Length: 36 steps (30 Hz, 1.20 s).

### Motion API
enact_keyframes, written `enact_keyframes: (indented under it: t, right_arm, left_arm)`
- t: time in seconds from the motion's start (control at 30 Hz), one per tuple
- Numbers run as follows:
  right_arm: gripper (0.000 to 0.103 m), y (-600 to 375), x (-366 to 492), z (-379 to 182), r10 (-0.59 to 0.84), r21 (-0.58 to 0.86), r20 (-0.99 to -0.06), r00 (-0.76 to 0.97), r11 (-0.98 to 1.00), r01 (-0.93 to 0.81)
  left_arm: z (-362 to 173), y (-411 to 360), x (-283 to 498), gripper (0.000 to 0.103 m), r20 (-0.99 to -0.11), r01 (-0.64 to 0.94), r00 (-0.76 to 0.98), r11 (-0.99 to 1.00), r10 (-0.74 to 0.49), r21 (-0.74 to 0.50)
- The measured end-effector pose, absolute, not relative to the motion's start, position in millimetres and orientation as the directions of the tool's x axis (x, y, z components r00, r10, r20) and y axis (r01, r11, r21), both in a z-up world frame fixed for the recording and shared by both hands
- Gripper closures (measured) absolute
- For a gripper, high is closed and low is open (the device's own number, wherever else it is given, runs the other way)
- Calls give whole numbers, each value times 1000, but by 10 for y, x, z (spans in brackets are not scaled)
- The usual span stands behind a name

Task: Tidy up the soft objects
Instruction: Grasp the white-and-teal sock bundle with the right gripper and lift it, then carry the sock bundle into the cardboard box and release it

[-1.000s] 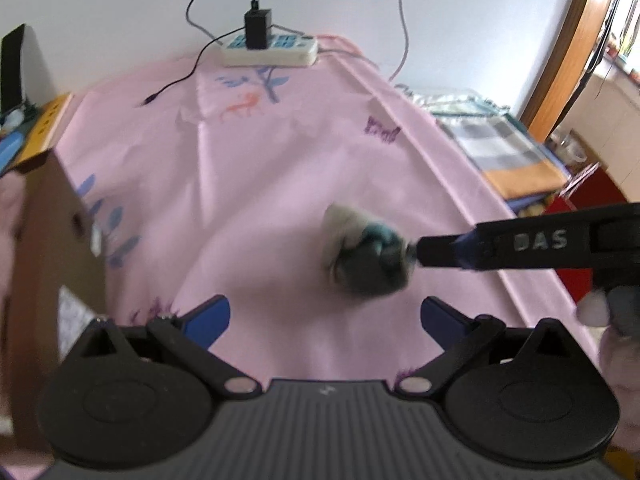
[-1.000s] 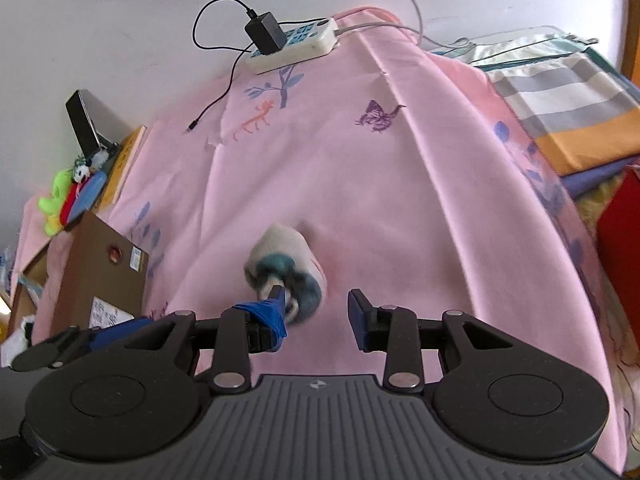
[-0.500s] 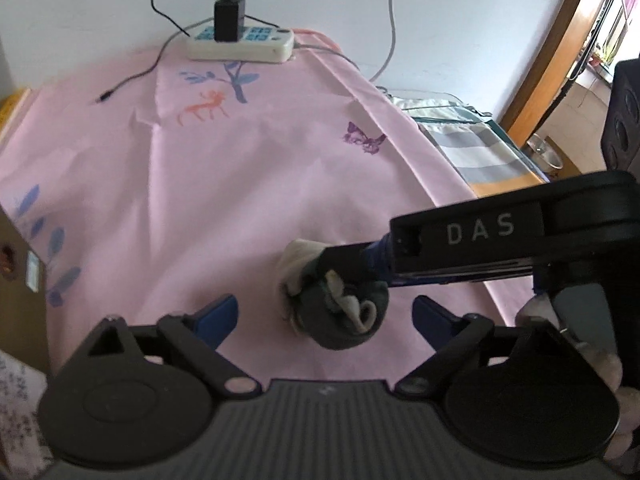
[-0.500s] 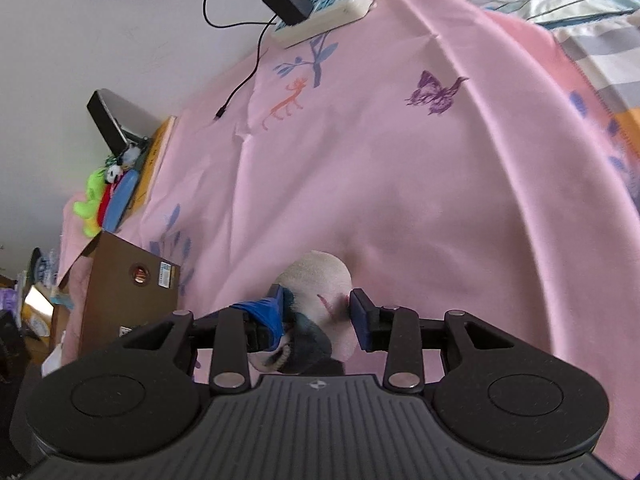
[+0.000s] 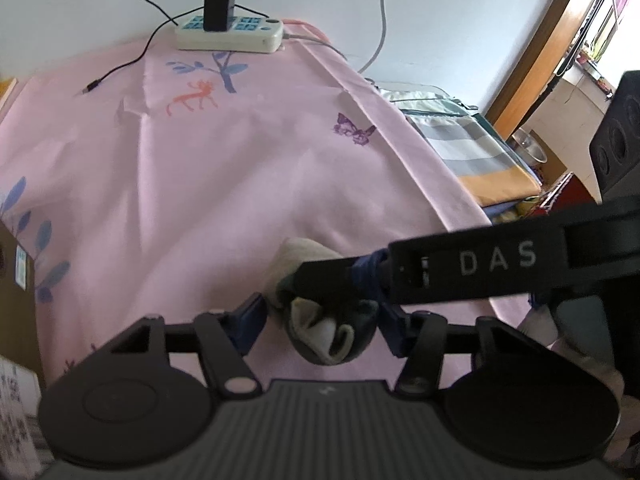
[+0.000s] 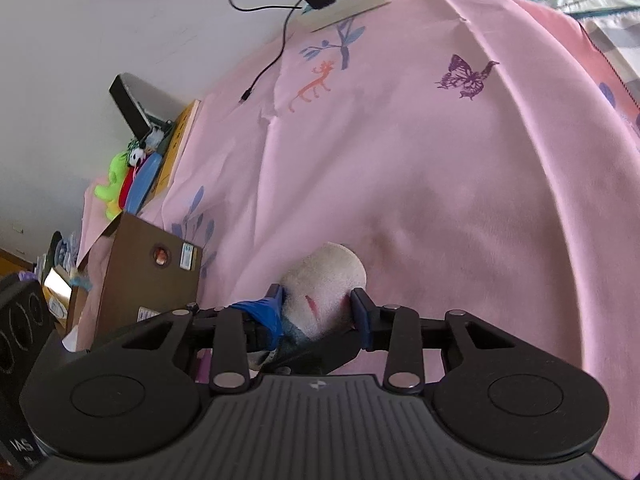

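Observation:
A rolled sock bundle (image 5: 326, 332), cream and dark grey, is held just above the pink cloth (image 5: 200, 184). My right gripper (image 6: 318, 306) is shut on the bundle (image 6: 326, 280); its blue pads press both sides. In the left wrist view the right gripper's finger (image 5: 460, 266), marked DAS, reaches in from the right across the bundle. My left gripper (image 5: 320, 320) is open, with its blue fingertips (image 5: 248, 320) on either side of the bundle, close to it but not clamping.
A brown cardboard box (image 6: 148, 276) stands left of the bundle. A white power strip (image 5: 230, 34) with a black charger lies at the far edge. Plush toys (image 6: 120, 184) lie at far left. Folded striped fabric (image 5: 472, 152) lies beyond the right edge.
The right gripper closed on the sock bundle. The left gripper moved in and narrowed until its fingertips bracket the bundle.

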State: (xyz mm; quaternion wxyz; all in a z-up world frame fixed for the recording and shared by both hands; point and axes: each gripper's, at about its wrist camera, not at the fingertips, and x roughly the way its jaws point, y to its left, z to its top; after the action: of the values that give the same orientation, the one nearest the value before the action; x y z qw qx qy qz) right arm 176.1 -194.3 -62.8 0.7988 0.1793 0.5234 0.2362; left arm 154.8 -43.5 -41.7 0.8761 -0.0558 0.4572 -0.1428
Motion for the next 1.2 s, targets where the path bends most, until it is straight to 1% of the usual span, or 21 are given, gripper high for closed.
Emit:
enact_keyframes:
  t: [0.2, 0.4, 0.57, 0.83, 1.07, 1.2]
  right_arm:
    - [83, -1835, 1479, -437, 549, 482, -745, 380, 836, -262]
    - [83, -1686, 1218, -297, 561, 475, -725, 400, 828, -299]
    - [83, -1516, 1013, -187, 591, 490, -697, 406, 806, -333]
    - [83, -1058, 711, 82, 654, 488, -621, 432, 754, -440]
    - [83, -570, 563, 320, 700, 451, -549, 456, 708, -543]
    - [83, -250, 545, 350, 717, 424, -528, 456, 687, -591]
  left_arm:
    - [-245, -400, 1268, 47, -762, 222, 568, 950, -310, -221]
    - [-59, -347, 910, 47, -737, 246, 617, 957, -276, -152]
    - [94, -215, 614, 48, -711, 235, 663, 967, -236, -102]
    - [445, 205, 168, 49, -642, 188, 746, 981, -177, -51]
    - [742, 667, -108, 49, -571, 143, 812, 990, -119, -2]
    - [795, 957, -173, 49, -558, 113, 825, 994, -90, 6]
